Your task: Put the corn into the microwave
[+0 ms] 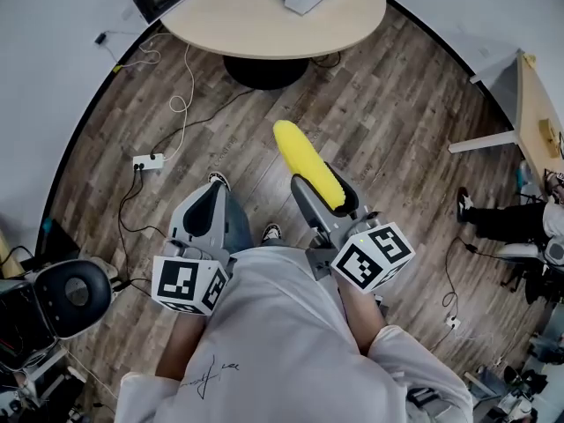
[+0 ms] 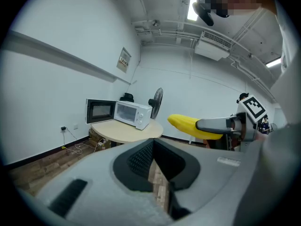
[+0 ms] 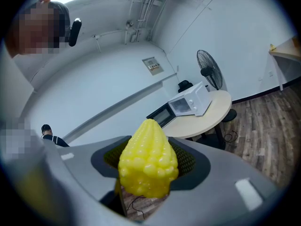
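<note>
Right gripper [image 1: 324, 190] has its jaws spread wide and clamped around the fat end of a yellow corn cob [image 1: 304, 161], with the tip sticking out past them over the wood-plank floor [image 1: 397, 122]. The left gripper [image 1: 213, 192] has nothing in it and its jaws are pulled nearly together, leaving just a thin slit. The white microwave [image 2: 134, 114] sits on the round counter [image 1: 264, 25] well ahead, its door [image 2: 100, 111] swung open. There's 1 notice [image 2: 124, 59] on the wall, too small to read. Each gripper's cube [image 1: 374, 256] only carries black-and-white square markers.
</note>
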The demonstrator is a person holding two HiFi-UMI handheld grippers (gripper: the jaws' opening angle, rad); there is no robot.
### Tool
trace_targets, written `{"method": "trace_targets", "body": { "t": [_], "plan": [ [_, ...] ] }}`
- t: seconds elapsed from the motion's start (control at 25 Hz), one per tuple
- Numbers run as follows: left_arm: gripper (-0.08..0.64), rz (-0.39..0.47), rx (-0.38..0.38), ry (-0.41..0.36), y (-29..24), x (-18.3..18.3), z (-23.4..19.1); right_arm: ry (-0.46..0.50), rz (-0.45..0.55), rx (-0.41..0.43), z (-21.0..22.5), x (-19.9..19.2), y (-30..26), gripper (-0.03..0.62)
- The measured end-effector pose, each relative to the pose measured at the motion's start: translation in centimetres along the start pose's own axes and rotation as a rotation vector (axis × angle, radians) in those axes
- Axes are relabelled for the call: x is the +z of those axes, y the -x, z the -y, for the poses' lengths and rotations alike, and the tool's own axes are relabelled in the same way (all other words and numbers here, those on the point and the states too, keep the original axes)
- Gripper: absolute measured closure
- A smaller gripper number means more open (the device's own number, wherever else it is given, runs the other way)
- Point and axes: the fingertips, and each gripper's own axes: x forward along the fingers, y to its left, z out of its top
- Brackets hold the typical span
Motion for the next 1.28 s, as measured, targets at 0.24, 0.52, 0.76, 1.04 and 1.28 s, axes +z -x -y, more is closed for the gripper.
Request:
{"method": "trace_targets", "body": {
  "t": [0.24, 0.52, 0.76, 1.04, 1.28],
  "plan": [
    [0.572, 0.007, 0.004, 0.012, -2.7, 1.9, -4.0, 0.001, -0.024, 0.001, 0.2, 0.9, -4.8, 0.333],
    [0.572, -0.014, -0.038, -0.011, -6.0, 4.5, -8.1, -0.009, -0.04, -0.029, 0.5, 2.1, -10.6, 0.333],
    [0.572, -0.027, -0.058, -0.006, -8.2, 6.7, -12.7, -0.015, -0.053, -0.04, -0.4, 3.3, -16.4, 0.333],
    [0.572, -0.018, -0.076, -0.022, -9.9, 9.1, -18.4, -0.015, -0.034, -0.046, -2.0, 4.4, -22.6, 0.333],
    [0.572, 0.003, -0.093, -0.04, -10.6, 11.3, -22.5, 0.0, -0.01, -0.046, -3.7, 5.3, -27.0, 0.333]
  ]
}}
